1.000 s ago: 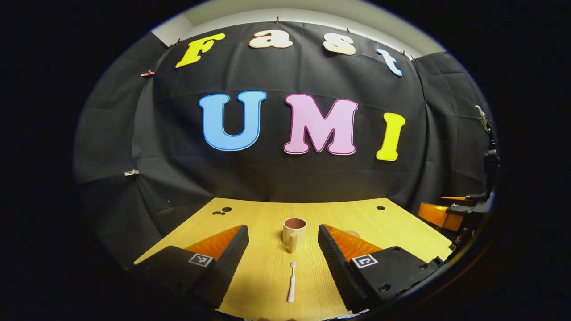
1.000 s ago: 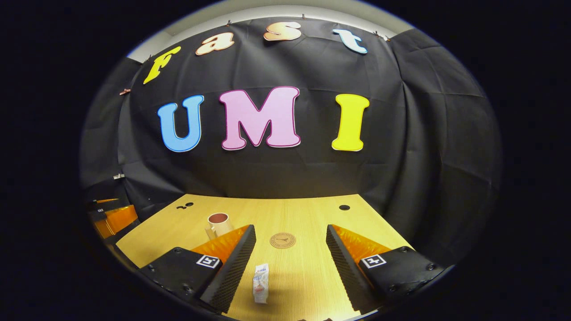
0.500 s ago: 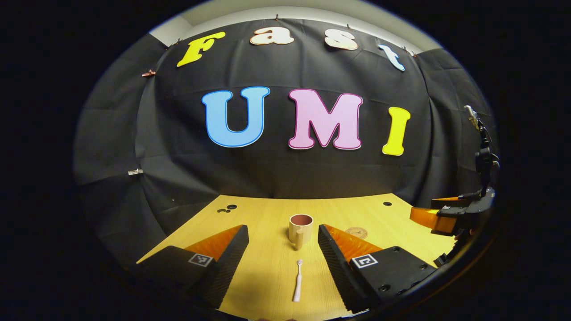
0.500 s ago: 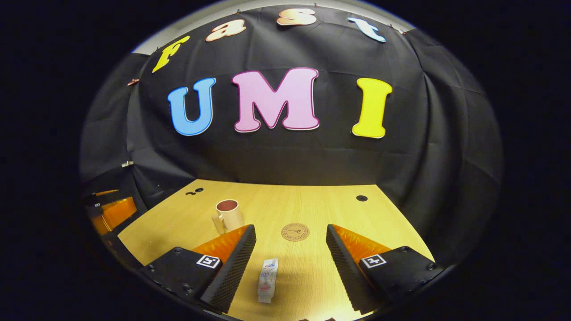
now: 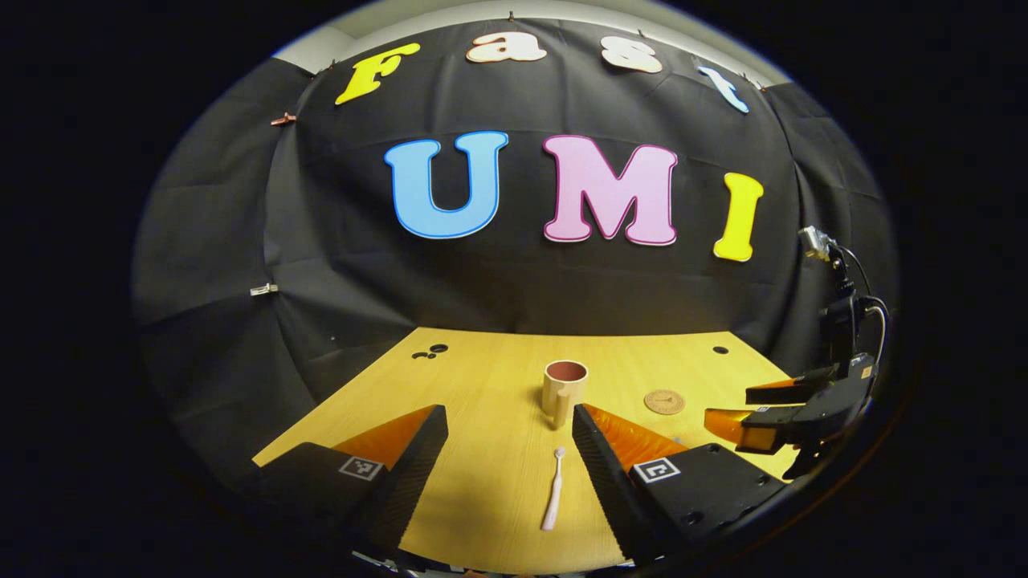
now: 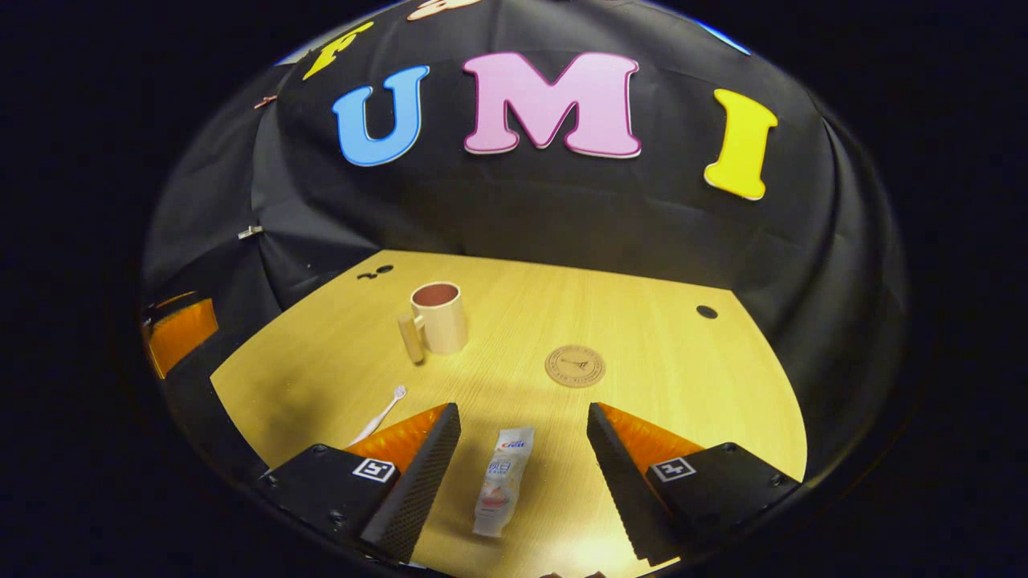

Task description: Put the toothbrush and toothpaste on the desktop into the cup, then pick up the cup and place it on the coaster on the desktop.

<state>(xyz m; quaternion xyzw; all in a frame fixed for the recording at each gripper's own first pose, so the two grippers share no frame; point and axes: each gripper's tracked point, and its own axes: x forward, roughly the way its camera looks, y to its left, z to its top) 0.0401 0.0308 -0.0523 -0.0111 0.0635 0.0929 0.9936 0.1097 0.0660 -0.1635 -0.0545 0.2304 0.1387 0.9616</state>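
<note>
Looking along the left gripper (image 5: 507, 449), its fingers spread wide over the desktop (image 5: 482, 385), the toothbrush (image 5: 552, 499) lies between them, long axis pointing head-first toward the cup (image 5: 564, 388); the coaster (image 5: 664, 401) sits right of it.

From the right gripper (image 6: 522, 449), likewise spread apart, the toothpaste (image 6: 503, 480) lies lengthwise between the fingers, well short of cup (image 6: 438, 317) and coaster (image 6: 574, 365); the toothbrush (image 6: 382, 416) lies slanted at left.

Cup (image 6: 438, 319) upright on desktop (image 6: 658, 401), coaster (image 6: 575, 366) right of it, apart. Toothbrush (image 6: 379, 416) flat before cup; toothpaste (image 6: 503, 480) flat before coaster, right of toothbrush.
</note>
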